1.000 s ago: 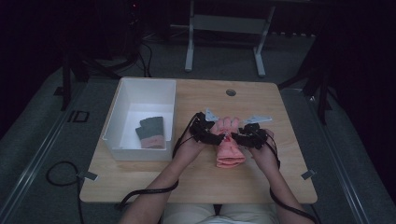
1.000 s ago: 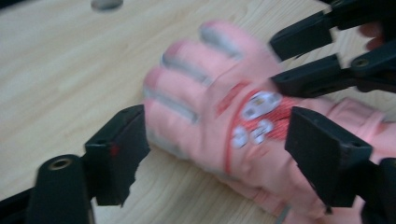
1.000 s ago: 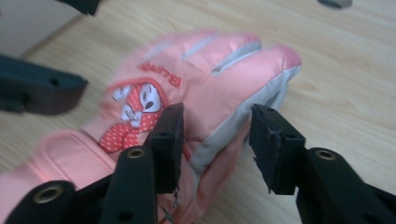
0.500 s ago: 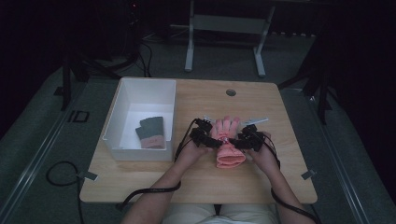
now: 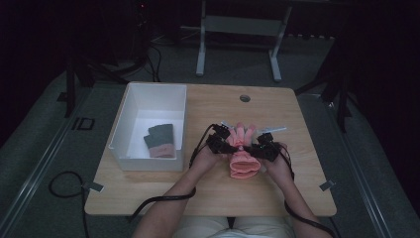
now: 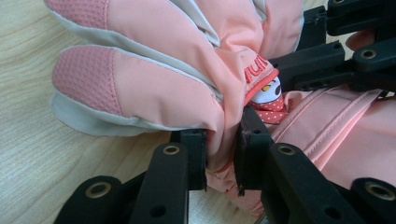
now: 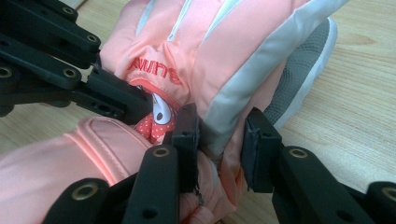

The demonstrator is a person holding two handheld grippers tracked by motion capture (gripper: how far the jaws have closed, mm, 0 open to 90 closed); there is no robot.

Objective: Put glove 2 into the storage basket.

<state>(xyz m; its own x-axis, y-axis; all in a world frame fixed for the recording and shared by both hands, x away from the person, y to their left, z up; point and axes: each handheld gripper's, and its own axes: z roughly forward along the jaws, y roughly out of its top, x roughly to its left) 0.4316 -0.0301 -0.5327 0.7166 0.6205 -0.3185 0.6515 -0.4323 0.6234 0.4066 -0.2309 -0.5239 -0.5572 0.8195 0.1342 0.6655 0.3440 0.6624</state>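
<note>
Near the surface's [image 5: 148, 198] front edge, about midway along it, lies a pink glove [image 5: 242, 161]. The left gripper [image 6: 219, 154] has just clenched on a fold of it. The right gripper [image 7: 219, 142] has been closing around the glove's side, fabric between its jaws. Farther left, a white box [image 5: 130, 106] holds grey gloves [image 5: 159, 140].

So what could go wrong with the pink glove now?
1. The left hand-held gripper pinches only a thin fold of the pink glove, so the puffy fabric could slip out when pulled.
2. The right hand-held gripper has been closing, yet one jaw seems not quite on the fabric; its hold may be weak.
3. The two grippers sit very close together at the glove's middle and might bump or snag each other.
</note>
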